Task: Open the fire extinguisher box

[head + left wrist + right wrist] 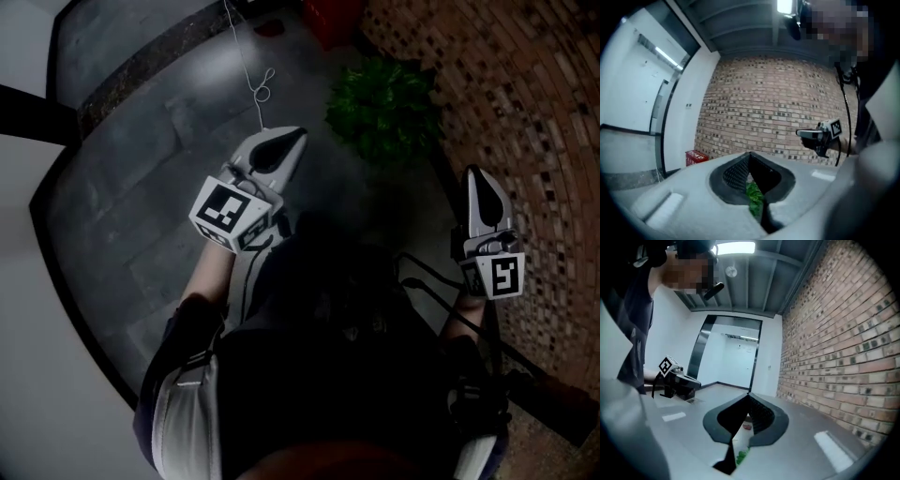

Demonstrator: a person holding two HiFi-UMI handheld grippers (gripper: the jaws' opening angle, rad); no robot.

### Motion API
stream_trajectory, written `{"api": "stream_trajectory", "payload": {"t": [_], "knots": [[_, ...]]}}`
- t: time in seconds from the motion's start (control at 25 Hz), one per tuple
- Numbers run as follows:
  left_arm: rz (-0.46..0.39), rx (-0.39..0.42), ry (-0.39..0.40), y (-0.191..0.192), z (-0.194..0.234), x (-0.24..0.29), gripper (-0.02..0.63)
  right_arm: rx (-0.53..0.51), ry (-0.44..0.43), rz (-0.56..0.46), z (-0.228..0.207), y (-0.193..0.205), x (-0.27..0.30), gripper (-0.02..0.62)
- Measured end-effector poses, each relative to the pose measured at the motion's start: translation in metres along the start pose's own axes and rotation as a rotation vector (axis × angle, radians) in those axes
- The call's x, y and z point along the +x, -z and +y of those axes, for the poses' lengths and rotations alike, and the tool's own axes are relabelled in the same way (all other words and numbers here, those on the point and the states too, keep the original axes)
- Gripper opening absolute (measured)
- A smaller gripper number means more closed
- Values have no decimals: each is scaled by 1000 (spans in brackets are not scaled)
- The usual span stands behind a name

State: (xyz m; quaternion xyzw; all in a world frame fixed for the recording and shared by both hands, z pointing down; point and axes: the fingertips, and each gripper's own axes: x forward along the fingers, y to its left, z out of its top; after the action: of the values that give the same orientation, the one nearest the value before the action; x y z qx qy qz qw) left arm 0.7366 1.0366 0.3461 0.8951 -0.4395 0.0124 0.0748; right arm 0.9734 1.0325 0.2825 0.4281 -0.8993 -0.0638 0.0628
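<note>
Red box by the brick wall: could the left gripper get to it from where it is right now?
Probably not yet. The red box sits far off by the wall, well beyond the left gripper, whose jaws are together and empty. Bare floor lies between; the plant stands off to one side.

No text, number or brand can be read anywhere. The red box [696,156] at the foot of the brick wall [778,103] carries white lettering on its front, too small and blurred to make out. The only other marks are black-and-white square markers, patterns and not letters: 1 shows on the cube of the left gripper [296,134], 1 on the cube of the right gripper [474,172].
</note>
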Motion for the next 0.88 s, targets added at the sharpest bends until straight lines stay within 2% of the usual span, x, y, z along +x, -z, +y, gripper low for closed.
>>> {"api": "stream_trajectory", "payload": {"t": [0.12, 0.36, 0.48, 0.64, 0.88], "knots": [[-25, -22, -67, -8, 33, -29, 3, 76, -39, 17, 13, 0, 38, 2], [-35, -95, -117, 0, 61, -58, 3, 252, -184, -20, 31, -12, 84, 2], [-29, -123, -133, 6, 67, -57, 3, 259, -209, -14, 30, -8, 99, 2], [-31, -203, -73, -4, 68, -35, 3, 284, -229, 20, 13, 16, 123, 2], [1, -281, -164, -9, 104, 13, 3, 270, -318, 29, -6, 34, 155, 2]]}}
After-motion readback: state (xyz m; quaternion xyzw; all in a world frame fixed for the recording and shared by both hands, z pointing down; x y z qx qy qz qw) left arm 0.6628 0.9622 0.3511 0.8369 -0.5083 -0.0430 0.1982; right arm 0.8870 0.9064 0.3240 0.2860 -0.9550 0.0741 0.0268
